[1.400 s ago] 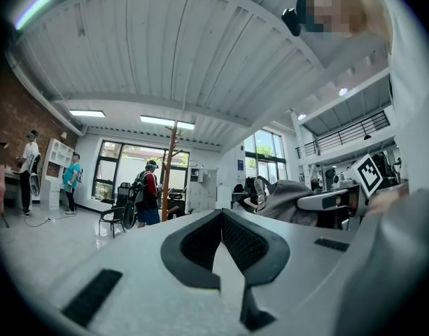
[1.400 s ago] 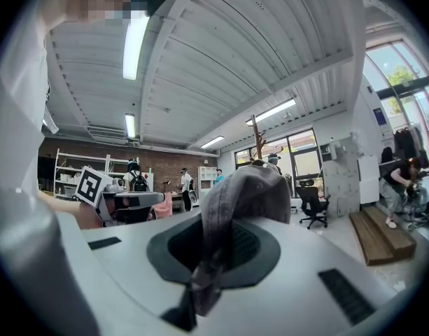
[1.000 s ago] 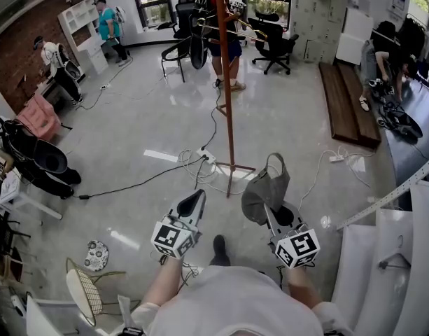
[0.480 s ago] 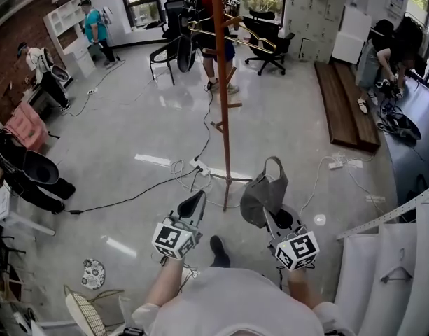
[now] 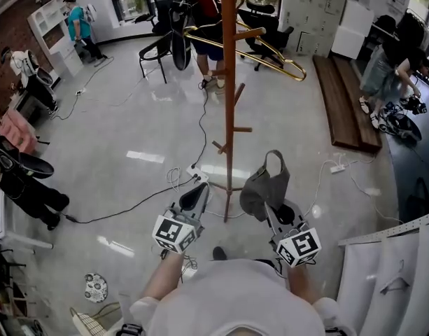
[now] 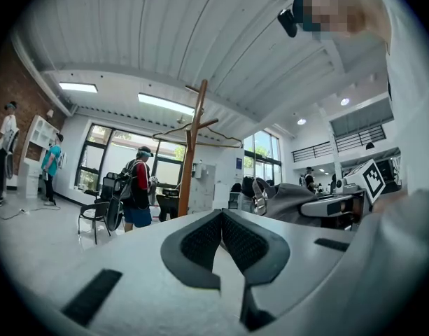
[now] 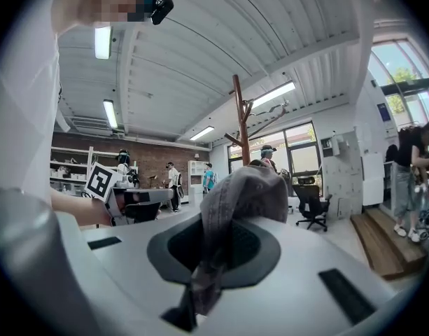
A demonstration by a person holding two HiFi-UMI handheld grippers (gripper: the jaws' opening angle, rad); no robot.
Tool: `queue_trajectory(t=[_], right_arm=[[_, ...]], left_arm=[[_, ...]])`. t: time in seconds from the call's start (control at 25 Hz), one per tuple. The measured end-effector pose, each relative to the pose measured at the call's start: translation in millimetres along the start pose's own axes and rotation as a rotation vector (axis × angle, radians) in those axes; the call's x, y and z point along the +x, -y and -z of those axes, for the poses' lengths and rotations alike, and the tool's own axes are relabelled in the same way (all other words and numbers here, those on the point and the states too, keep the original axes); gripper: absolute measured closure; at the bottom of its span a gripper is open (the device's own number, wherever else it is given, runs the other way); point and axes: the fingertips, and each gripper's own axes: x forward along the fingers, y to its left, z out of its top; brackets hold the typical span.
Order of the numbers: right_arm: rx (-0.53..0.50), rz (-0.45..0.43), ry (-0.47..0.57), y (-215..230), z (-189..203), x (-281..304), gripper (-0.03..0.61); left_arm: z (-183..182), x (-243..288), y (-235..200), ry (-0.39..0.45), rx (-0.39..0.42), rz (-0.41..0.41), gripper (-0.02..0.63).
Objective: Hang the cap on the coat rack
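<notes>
A grey cap hangs from my right gripper, which is shut on its cloth; in the right gripper view the cap bulges out above the pinched jaws. The wooden coat rack stands straight ahead, its pole just left of the cap, with short pegs low on the trunk. My left gripper is held beside the rack's foot, shut with nothing between its jaws. From the left gripper view the rack rises ahead and the cap shows to the right.
Golden clothes hangers dangle from the rack's upper arms. Cables and a power strip lie on the floor round its base. A person stands behind the rack near office chairs. Wooden boards lie right.
The rack has come nearer and now stands between the two grippers. Both grippers keep the same pose, and the cap stays in the right one.
</notes>
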Motion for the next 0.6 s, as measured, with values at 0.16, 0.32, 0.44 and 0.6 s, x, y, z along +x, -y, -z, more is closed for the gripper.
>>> queue_trajectory(t=[0.16,0.32,0.44,0.6], right_arm=[[-0.007,-0.021,-0.001,18,-9,31,0.549],[-0.009,-0.065,0.007,43,4,50,0.549],[0.001,-0.114,0.003,55,-13,63,0.549],[0.001,-0.208,-0.017,73,-19,76,0.549]], left_arm=[[-6,25,-20,0.000,-0.001,-0.007,0.604],[12,46,-29,-0.004,0.003,-0.043,0.604],[-4,55,-33,-0.012,-0.002,-0.084,0.604],[-14,67,-29,0.011,-0.032,-0.177,0.603]])
